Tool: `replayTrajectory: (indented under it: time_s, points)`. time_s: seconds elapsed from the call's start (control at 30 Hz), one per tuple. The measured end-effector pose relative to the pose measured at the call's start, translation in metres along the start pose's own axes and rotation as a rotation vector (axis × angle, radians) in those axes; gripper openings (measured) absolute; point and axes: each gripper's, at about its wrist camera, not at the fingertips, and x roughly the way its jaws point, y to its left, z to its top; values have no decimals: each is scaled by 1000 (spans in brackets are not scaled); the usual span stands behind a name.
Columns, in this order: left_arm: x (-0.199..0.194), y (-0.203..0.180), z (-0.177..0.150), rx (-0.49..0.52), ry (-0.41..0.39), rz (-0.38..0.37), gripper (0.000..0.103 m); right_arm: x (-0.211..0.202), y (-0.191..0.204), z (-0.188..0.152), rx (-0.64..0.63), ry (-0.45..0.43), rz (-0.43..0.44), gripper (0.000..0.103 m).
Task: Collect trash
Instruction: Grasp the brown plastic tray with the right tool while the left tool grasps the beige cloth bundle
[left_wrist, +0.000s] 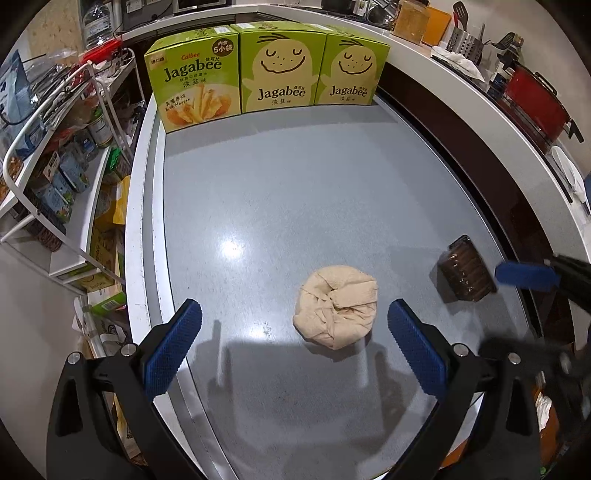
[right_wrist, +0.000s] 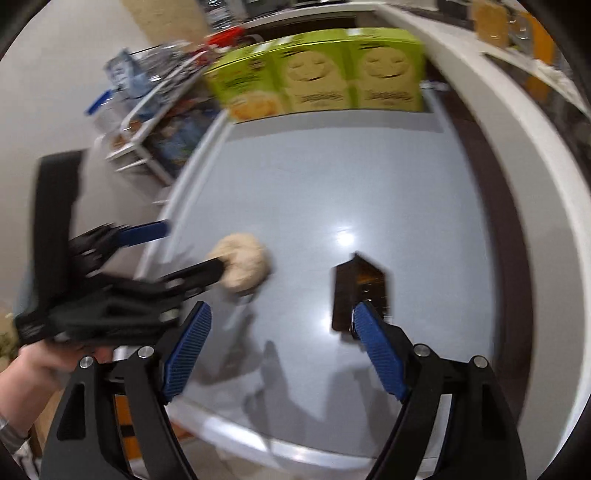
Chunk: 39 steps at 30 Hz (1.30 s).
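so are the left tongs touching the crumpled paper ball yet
Apart. The left wrist view shows the left tongs open, with bare table between both pads and the paper ball.

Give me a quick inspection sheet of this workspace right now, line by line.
Surface: grey tabletop, glossy, a lamp glare on it.
Job's things: crumpled paper ball; dark plastic snack tray to its right.
Clutter: three Jagabee boxes standing along the far edge.
Grippers: left gripper open, paper ball just ahead; right gripper open, one pad against the tray.
Cables: nothing seen.
Surroundings: wire rack left; kitchen counter right.
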Motion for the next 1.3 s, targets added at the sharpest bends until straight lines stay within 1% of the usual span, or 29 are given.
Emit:
replayTrajectory:
  time_s: [0.07, 0.1, 0.17, 0.27, 0.33, 0.4, 0.43, 0.5, 0.6, 0.67, 0.73, 0.8, 0.83, 0.93, 1.03, 1.17, 1.2, 1.23, 1.3]
  points:
    - [0, 2, -1, -6, 2, 4, 101, 0, 1, -2, 0, 0, 7, 78]
    - [0, 4, -2, -10, 3, 3, 101, -1, 0, -3, 11, -7, 22, 78]
    - [0, 6, -3, -18, 4, 6, 101, -2, -2, 0, 37, -18, 23, 78]
    - [1, 9, -3, -26, 5, 0, 101, -4, -11, 3, 84, -38, -57, 78]
    - [3, 7, -2, -22, 5, -11, 101, 0, -18, 5, 108, -35, -124, 78]
    - [5, 3, -1, -6, 0, -19, 100, 6, -24, 5, 144, -27, -132, 78]
    - [7, 0, -1, 6, 0, -20, 95, 11, -28, 6, 182, -20, -133, 78]
    - [13, -7, 0, 35, 17, -29, 89, 17, -35, 8, 246, -14, -124, 78]
    - [20, -16, -1, 66, 20, -28, 89, 27, -43, 12, 310, 2, -90, 78]
    - [25, -19, -1, 79, 29, -25, 87, 31, -43, 14, 307, 14, -107, 78]
    - [31, -22, -2, 91, 40, -15, 75, 37, -42, 16, 300, 33, -124, 78]
    - [36, -21, -3, 89, 49, -10, 68, 40, -41, 17, 301, 42, -136, 78]
    - [35, -21, -3, 91, 36, -6, 64, 42, -41, 18, 305, 48, -137, 78]
    - [34, -16, -2, 80, 36, 5, 57, 44, -40, 18, 306, 48, -130, 78]
    - [29, -5, -5, 53, 29, 46, 57, 46, -35, 19, 287, 51, -140, 78]
    - [26, 10, -9, 15, 34, 63, 58, 52, -29, 19, 278, 64, -143, 78]
    - [25, 12, -10, 11, 34, 69, 64, 52, -28, 19, 275, 68, -144, 78]
    - [24, 13, -9, 8, 32, 73, 72, 55, -26, 19, 267, 73, -150, 78]
    - [23, 13, -10, 13, 21, 80, 75, 58, -23, 17, 253, 82, -162, 78]
